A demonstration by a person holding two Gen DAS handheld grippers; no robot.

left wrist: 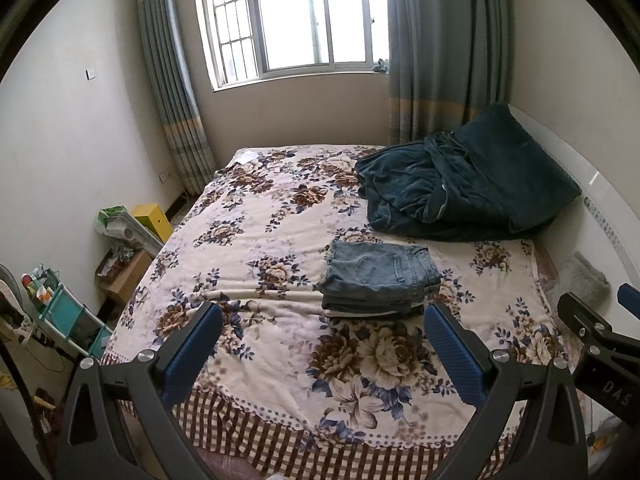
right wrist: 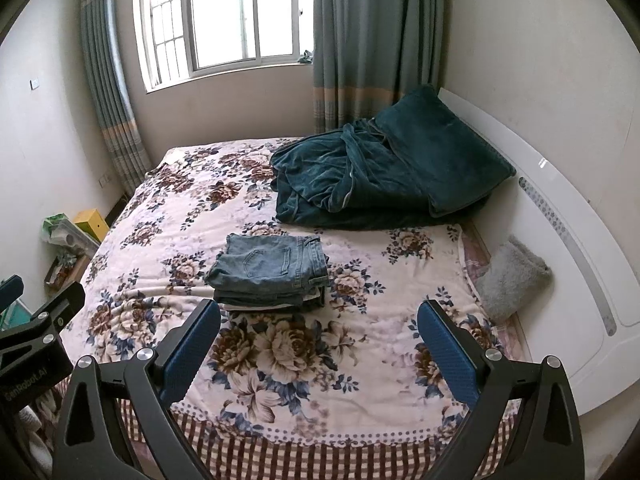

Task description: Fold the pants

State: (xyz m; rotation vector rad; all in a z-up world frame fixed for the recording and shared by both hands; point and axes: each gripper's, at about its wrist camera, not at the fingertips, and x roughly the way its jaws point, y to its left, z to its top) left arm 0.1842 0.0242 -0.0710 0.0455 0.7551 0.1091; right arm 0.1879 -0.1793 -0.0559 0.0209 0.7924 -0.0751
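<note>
Denim pants [left wrist: 380, 278] sit folded in a compact stack at frame centre, apparently finished, while the left gripper [left wrist: 322, 346] and right gripper [right wrist: 318, 344] hang wide and empty.

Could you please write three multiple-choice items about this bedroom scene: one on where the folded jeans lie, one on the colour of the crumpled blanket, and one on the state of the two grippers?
1. Where do the folded jeans lie?
A. On the floral bedspread, in front of the blanket
B. On the windowsill
C. On the floor beside the bed

2. What colour is the crumpled blanket?
A. Red
B. Dark teal
C. Yellow

3. What is the state of the left gripper and the right gripper?
A. Both shut on the jeans
B. One holds the blanket
C. Both open, holding nothing

Answers: 1 A, the jeans rest as a stack on the flower pattern, nearer than the blanket. 2 B, its plush fabric is deep blue-green. 3 C, each wrist view shows the jaws spread wide with only bedspread between them.
</note>
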